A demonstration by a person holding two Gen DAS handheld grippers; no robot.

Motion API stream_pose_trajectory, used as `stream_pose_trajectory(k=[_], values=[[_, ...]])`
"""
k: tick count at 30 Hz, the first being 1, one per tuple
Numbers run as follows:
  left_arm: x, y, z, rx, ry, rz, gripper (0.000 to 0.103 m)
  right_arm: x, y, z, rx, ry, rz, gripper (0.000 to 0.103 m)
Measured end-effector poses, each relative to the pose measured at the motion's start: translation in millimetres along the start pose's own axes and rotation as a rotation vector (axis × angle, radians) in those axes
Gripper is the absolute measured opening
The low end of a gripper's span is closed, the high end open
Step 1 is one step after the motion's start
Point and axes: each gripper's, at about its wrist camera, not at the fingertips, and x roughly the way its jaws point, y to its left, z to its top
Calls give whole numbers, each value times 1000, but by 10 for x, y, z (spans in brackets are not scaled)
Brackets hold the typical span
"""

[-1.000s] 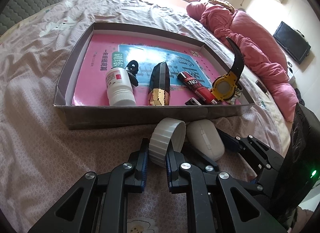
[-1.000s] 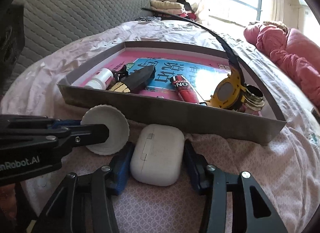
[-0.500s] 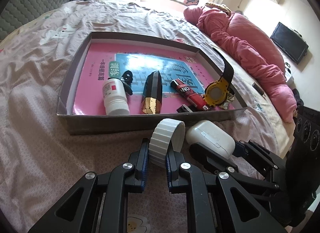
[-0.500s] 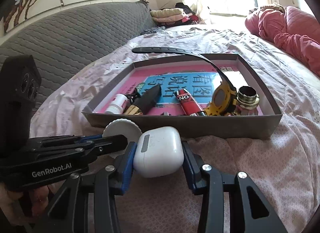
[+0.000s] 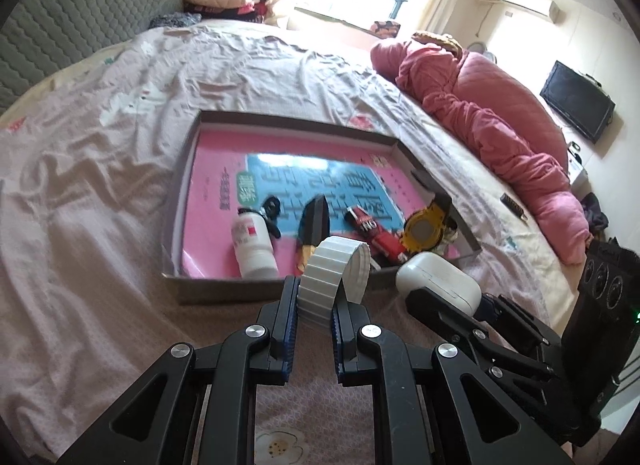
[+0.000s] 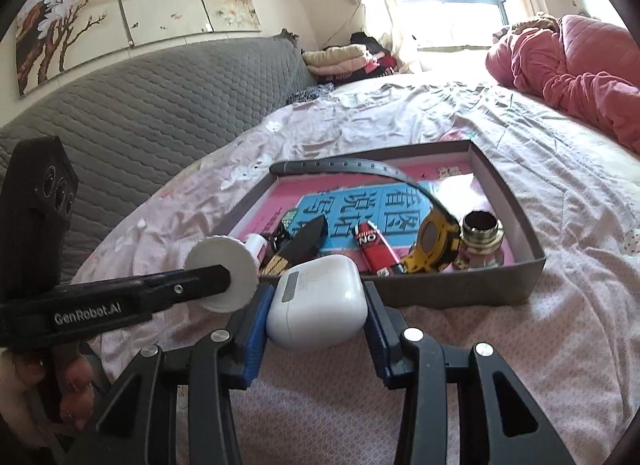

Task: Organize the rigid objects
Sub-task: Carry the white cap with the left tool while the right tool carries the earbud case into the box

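My left gripper [image 5: 314, 299] is shut on a white ribbed bottle cap [image 5: 334, 269], held on edge above the bedsheet, just short of the grey cardboard tray [image 5: 224, 289]. To its right, my right gripper [image 6: 316, 307] is shut on a white earbud case [image 6: 320, 297], its blue pads pressing both sides. The case [image 5: 438, 283] hangs close to the tray's near wall [image 6: 460, 285]. In the right wrist view the cap [image 6: 222, 261] shows face-on at the tip of the left gripper's fingers [image 6: 192, 285]. Both held things are off the bed.
The tray holds a pink and blue book [image 5: 288, 169], a white bottle [image 5: 252, 245], a black and gold item [image 5: 314, 221], a red tube [image 6: 376, 249], a yellow watch [image 6: 434, 241] with a long strap, and a brass-topped jar [image 6: 480, 237]. A pink quilt [image 5: 500, 113] lies to the right.
Both grippers have risen with the cap and the earbud case, which lay on the sheet before. The right jaws closed onto the case. The tray now sits lower and farther in both views.
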Motion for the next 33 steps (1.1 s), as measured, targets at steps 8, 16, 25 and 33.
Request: stream_pose_trajectory(k=[8,16,25,33], values=[[-16,62,73,-16,-23,26,15,22,-23,63,-16,-22,-3,36],[103,134,141,-35,-19,42,15,197,-37,92,-52,-13,-42,20],[124,156,150,-40,-21,41,15,166,-157,131,-12,11,37,12],[123,155,142,-47,-22,24,15,70,-73,-37,-66,114,-44,33]])
